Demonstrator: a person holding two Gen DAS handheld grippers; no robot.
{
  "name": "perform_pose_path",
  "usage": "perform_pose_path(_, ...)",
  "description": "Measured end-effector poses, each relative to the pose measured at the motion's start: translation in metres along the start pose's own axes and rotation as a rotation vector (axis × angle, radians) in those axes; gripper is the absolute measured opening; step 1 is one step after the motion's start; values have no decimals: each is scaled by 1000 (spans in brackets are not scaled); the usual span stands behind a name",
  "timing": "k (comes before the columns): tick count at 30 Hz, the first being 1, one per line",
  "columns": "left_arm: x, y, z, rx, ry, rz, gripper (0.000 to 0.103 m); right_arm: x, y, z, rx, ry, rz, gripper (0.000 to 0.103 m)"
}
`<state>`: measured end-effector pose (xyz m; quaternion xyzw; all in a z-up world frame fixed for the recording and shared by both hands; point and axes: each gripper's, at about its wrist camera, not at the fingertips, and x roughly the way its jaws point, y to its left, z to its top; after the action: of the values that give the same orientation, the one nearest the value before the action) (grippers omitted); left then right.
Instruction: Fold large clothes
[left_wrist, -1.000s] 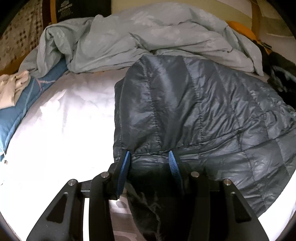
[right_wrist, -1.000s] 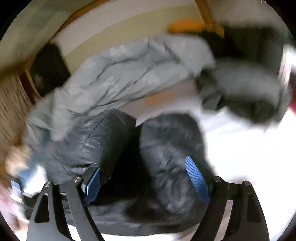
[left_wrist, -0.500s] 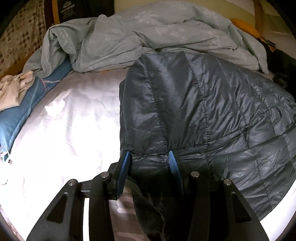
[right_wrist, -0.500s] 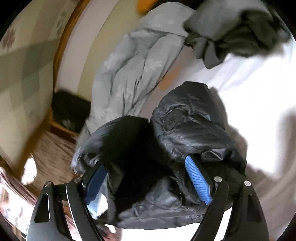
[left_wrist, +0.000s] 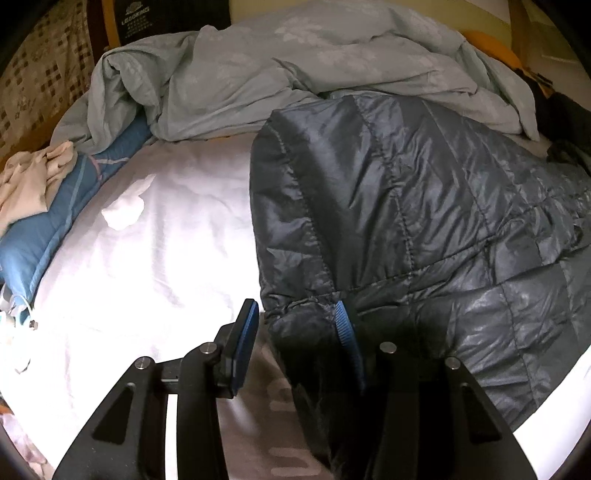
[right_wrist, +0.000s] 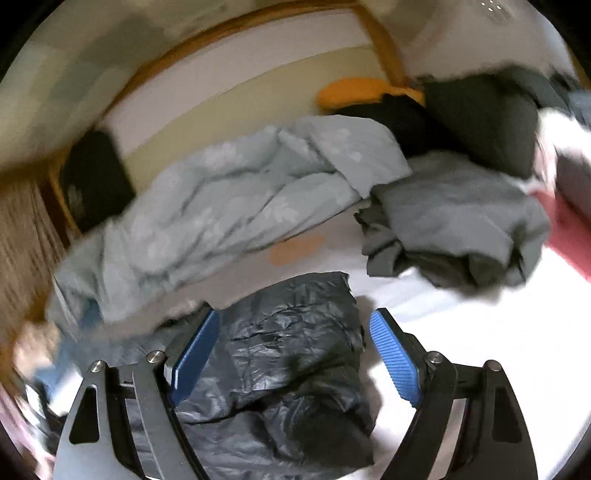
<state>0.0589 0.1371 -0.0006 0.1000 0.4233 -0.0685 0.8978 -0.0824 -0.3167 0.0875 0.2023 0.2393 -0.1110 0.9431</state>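
The right wrist view is smeared with motion blur, worst round the edges: the red cloth (right_wrist: 565, 232) at the right rim runs out of sight and I cannot tell what it is. The grey garment (right_wrist: 454, 229) is bunched so its shape is lost. The jacket (left_wrist: 424, 229) spills past the lower right edge in the left wrist view, and its near hem hides the right finger pad (left_wrist: 345, 332) in part. The label on the black board (left_wrist: 135, 16) is too small to read
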Motion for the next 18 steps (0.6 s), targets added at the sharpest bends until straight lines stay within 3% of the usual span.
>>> perform_pose_path(3,5,8,1,-17,14,7,42,30,9,-3,-49,93,-50,85)
perform_pose_path(4,7,11,1,-21,17,21,35,39,7,-7,-29,130,-41,85)
perform_pose_path(6,11,13,0,-14,23,84,34,50,1,-14,12,184,-50,85)
perform_pose_path(10,23,28,-3,-61,58,130,34,57,5,-23,-13,210,-71,81)
perform_pose_path(14,24,35,-3,-74,66,135,34,55,20,-35,-144,222,-142,33)
perform_pose_path(16,21,34,-3,-63,61,146,34,42,26,-39,-185,176,-160,21)
perform_pose_path(18,14,36,-2,-76,39,131,33,24,32,-39,-207,113,-161,14)
